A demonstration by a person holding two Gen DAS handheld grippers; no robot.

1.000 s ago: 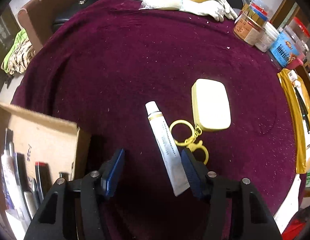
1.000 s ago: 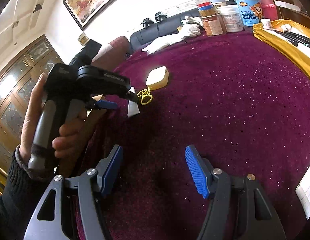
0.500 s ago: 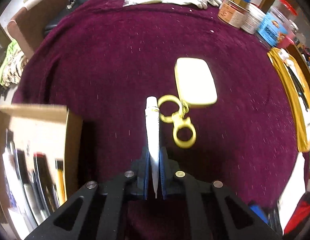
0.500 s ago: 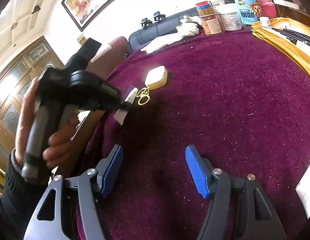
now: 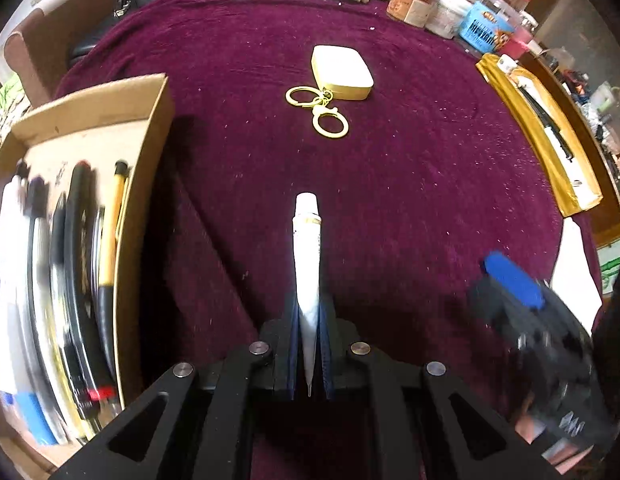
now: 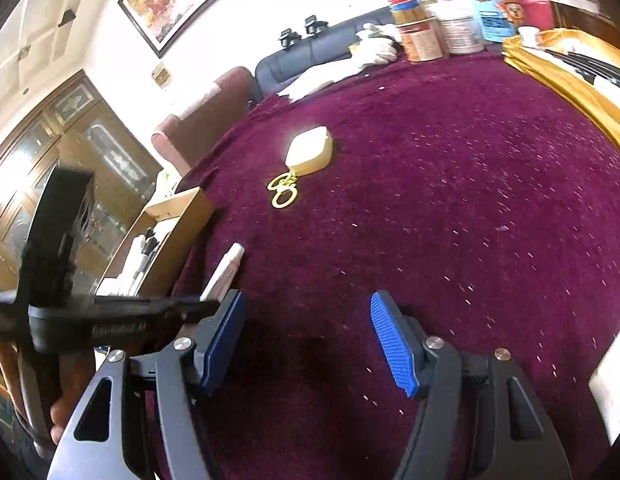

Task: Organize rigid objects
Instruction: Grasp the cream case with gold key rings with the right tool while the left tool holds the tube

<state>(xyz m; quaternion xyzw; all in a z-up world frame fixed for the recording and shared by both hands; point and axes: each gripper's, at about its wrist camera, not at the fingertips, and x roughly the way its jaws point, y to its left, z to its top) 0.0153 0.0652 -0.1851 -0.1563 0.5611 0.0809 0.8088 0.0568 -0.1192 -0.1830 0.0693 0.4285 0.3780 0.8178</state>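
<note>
Tube pinched, box off to your left

Your left gripper (image 5: 309, 344) is pinching the white tube (image 5: 307, 264) by its flat tail, long axis straight ahead along the fingers, above the maroon table (image 5: 410, 200). The cardboard box (image 5: 146, 184) sits at the table's left edge, nearest this hand. Your right gripper (image 6: 306, 340) hangs spread and empty.
</note>
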